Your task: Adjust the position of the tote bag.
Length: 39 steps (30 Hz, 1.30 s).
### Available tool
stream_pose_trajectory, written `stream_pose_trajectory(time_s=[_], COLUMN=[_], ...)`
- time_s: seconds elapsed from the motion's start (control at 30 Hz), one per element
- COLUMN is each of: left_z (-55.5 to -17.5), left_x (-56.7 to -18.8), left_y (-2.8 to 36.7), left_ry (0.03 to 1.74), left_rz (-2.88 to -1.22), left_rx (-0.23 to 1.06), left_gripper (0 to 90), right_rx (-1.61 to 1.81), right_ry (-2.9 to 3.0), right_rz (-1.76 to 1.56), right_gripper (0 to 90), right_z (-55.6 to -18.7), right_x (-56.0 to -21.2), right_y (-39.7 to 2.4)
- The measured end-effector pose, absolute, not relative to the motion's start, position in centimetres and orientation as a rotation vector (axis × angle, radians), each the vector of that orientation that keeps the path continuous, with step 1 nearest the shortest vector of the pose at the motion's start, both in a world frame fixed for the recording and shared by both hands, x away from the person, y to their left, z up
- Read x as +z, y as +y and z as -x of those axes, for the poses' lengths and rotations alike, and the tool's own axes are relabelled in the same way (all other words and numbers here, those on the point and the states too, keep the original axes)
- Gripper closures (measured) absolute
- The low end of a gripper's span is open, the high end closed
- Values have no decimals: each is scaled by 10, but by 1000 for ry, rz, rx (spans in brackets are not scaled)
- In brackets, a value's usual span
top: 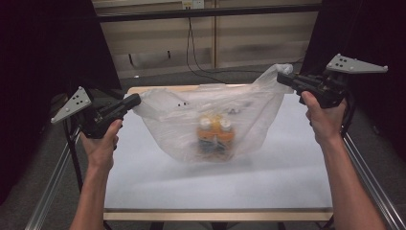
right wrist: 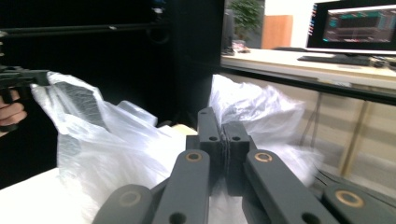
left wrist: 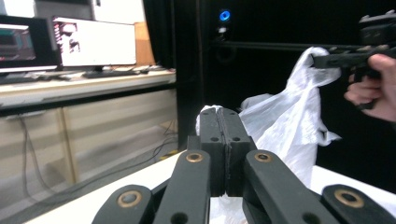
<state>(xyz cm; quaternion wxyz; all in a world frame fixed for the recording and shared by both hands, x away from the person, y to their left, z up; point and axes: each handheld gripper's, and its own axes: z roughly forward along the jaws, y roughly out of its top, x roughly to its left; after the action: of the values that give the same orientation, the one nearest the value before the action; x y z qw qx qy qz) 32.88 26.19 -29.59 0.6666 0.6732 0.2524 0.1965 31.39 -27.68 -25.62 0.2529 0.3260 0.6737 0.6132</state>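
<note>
A clear plastic bag (top: 210,115) hangs stretched between my two grippers above the white table (top: 220,182). Inside it, at the bottom, sit two orange bottles (top: 215,134) with white caps. My left gripper (top: 135,99) is shut on the bag's left handle; in the left gripper view its jaws (left wrist: 223,116) pinch white plastic, and the bag (left wrist: 285,126) runs off to the right. My right gripper (top: 282,77) is shut on the bag's right handle, held higher than the left. In the right gripper view, plastic of the bag (right wrist: 107,144) bunches around the closed gripper (right wrist: 223,126).
Metal frame rails (top: 52,182) run along both sides of the table. Black curtains (top: 43,48) flank it, and a cable (top: 194,43) hangs down the back wall. Desks with monitors (left wrist: 93,42) stand beyond.
</note>
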Motion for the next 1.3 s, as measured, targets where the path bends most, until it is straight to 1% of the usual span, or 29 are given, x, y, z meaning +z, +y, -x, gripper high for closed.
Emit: stream_pose_trajectory(time_s=[0.2, 0.33, 0.43, 0.6, 0.87, 1.03, 1.3], left_z=[-338, -338, -340, -348, -355, -353, -361], left_x=[-312, -320, -324, -336, -353, -357, -381], left_y=[264, 261, 262, 263, 278, 278, 279], left_ry=[600, 601, 604, 654, 724, 728, 765], left_rz=[-1577, -1627, -1631, -1678, -1690, -1745, -1806], left_rx=[399, 391, 375, 375, 343, 333, 270], left_gripper=[899, 899, 899, 898, 899, 899, 899], right_rx=[1602, 1617, 1610, 1609, 1546, 1467, 1394], right_ry=[1839, 1851, 1864, 1867, 1856, 1880, 1947], right_rz=[-974, -989, -1012, -1060, -1161, -1202, -1255], right_gripper=[892, 892, 892, 892, 892, 893, 892], right_z=[-322, -324, -323, -318, -305, -297, -295], right_x=[-267, -281, -294, -312, -339, -349, -379], right_y=[-282, -282, -284, -290, -312, -311, -309])
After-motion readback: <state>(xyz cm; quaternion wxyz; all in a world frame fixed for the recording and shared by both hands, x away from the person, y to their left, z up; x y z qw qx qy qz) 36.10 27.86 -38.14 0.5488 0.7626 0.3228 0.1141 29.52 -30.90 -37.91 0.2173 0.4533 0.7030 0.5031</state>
